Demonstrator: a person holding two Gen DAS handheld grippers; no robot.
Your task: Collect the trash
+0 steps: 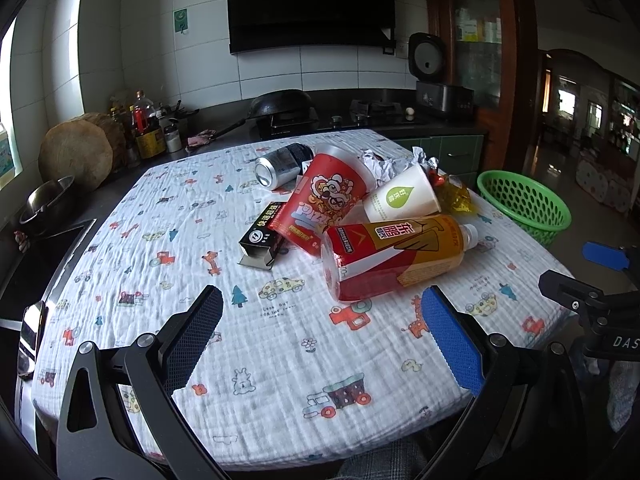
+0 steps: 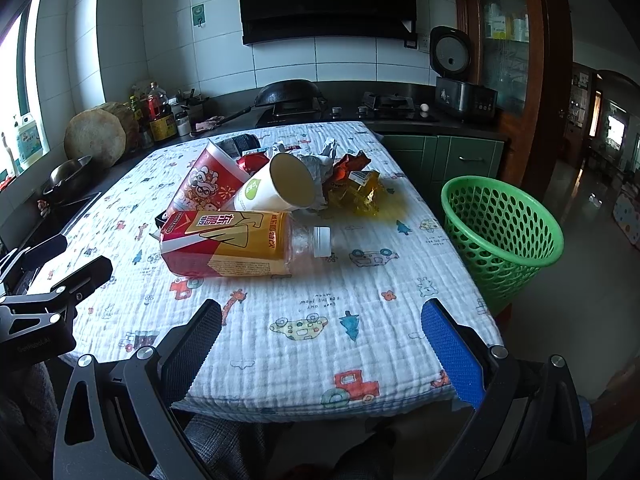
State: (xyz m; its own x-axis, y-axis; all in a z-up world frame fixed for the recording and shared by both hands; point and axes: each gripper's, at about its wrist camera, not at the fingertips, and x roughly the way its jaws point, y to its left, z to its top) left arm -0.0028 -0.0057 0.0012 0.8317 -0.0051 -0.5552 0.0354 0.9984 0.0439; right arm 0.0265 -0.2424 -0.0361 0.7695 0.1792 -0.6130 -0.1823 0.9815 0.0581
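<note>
From the left wrist camera, the left gripper hovers over the near part of the desk with its jaws spread wide and nothing between them. The trash sits heaped at the middle of the patterned cloth. Nearest is a drink bottle on its side, long axis running from lower left to upper right, white cap toward the green basket. Behind it a red paper cup lies tipped, and a white paper cup lies with its base toward the camera. A silver can lies on its side with its top facing the viewer, and a small black box rests left of the red cup (one flap open). Crumpled paper and a yellow wrapper sit at the far right of the heap. The right gripper shows at the right edge.

From the right wrist camera, the right gripper has its jaws equally wide and empty above the desk's near edge. The bottle lies crosswise, cap pointing right. The white cup shows its open mouth toward the camera. The basket stands on the floor just beside the desk's right edge.
</note>
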